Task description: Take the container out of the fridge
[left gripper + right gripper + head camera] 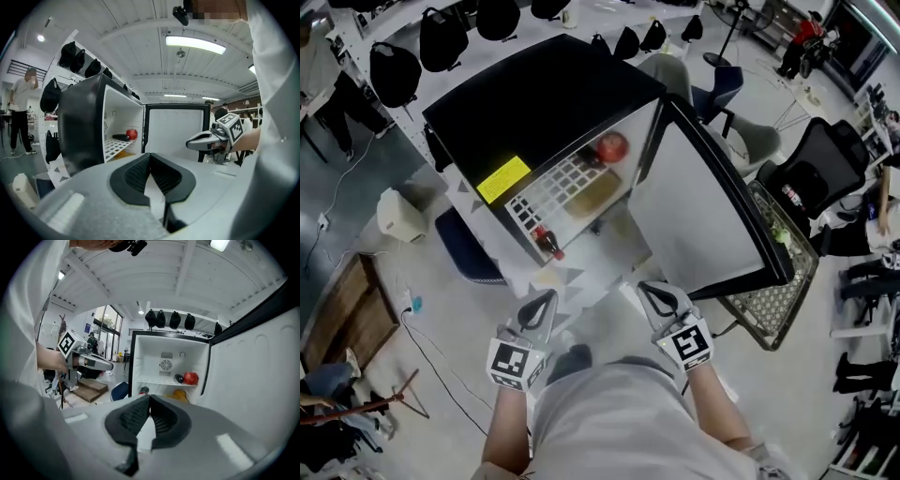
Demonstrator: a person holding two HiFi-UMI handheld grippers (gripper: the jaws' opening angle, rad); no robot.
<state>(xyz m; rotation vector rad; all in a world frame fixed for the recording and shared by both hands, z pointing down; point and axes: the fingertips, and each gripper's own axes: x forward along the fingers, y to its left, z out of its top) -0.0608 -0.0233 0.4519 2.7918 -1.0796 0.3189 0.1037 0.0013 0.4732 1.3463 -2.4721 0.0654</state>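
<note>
Since the wire shelf [551,194] sits above it, the container [596,195] shows only in part in every view. From the head view it is a dull yellow patch low in the open fridge [534,98], below the shelf and toward the door side. In the right gripper view it is a rounded yellow lump [179,393] under the shelf, and its lower half is cut off by the claw's own grey body. The left gripper view gives just a sliver of yellow [123,155] beneath the shelf edge. Its outline, and whether it has a lid, cannot be made out.

On the shelf a red apple [612,146] sits beside a dark thing [178,378] too small to name. A bottle [547,243] with a red cap is low at the fridge's other side; only its top [144,390] shows above the claw body in the right gripper view. The door [698,220] stands wide open to the person's right.

Both claws hang in front of the fridge, well apart from the container. The left claw [546,300] has its jaws together with nothing between them. The right claw [650,291] likewise has its jaws closed and is empty.
</note>
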